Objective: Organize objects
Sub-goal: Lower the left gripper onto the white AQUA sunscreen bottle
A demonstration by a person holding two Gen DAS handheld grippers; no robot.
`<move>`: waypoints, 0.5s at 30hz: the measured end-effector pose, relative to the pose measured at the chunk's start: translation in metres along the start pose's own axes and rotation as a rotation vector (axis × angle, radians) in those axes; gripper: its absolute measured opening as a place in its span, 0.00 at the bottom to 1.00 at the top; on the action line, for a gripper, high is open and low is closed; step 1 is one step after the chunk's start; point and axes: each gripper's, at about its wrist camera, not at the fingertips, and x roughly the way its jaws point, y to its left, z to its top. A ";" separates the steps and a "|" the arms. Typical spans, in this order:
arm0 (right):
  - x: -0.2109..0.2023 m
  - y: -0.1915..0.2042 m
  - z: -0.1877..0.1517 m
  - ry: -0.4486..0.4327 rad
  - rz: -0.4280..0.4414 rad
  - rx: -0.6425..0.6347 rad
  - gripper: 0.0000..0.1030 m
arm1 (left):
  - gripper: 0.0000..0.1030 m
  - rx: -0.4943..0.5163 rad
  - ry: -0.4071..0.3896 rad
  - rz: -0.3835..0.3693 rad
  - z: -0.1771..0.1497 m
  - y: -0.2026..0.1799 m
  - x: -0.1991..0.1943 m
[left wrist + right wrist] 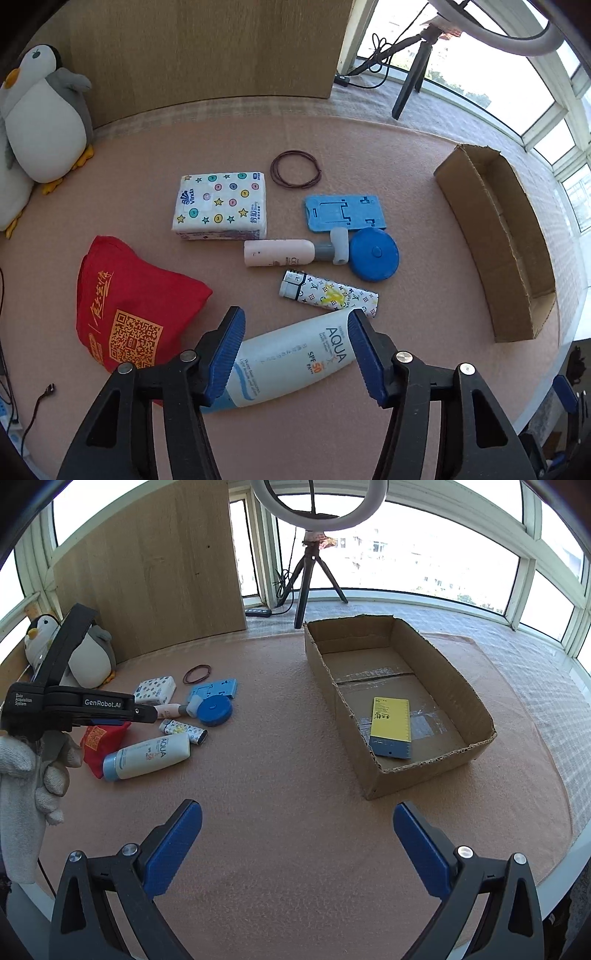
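Since the left wrist view looks steeply down along the left gripper (pixel 297 350), most of the unsorted things lie just ahead of its fingertips on the pink mat (pixel 406 424). The sunscreen bottle (pixel 291 363) lies directly below the jaws, which stand apart with their blue pads clear of it, so nothing is held. Just beyond the tips are the patterned tube (pixel 330 293), the pale pump bottle (pixel 280 253), the blue round case (pixel 375 254), the blue phone stand (pixel 345 214), the tissue pack (pixel 221 206) and the hair ties (pixel 295 170). The red pouch (pixel 125 310) sits to the gripper's left, and the cardboard box (pixel 517 266) well off to its right.

In the right wrist view, the right gripper (pixel 297 845) hangs over bare mat with its jaws wide apart and empty. The box (pixel 454 686) lies ahead and to its right, holding only a yellow-and-blue card (pixel 391 727). The clutter sits ahead to its left, under the left tool held in a gloved hand (pixel 40 771).

Judging by this, the sorting has barely begun: one item is boxed and about eight are left. The left hand seems poised over the sunscreen for the next pick.
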 end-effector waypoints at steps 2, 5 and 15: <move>-0.002 0.005 -0.001 -0.002 -0.005 -0.005 0.99 | 0.54 -0.007 0.011 -0.007 0.000 0.002 0.007; -0.006 0.009 -0.003 -0.005 -0.013 -0.003 0.99 | 0.52 -0.007 0.028 -0.019 0.000 0.001 0.017; -0.013 0.003 -0.009 -0.008 -0.050 0.026 0.99 | 0.44 0.000 0.082 -0.118 -0.016 -0.004 0.035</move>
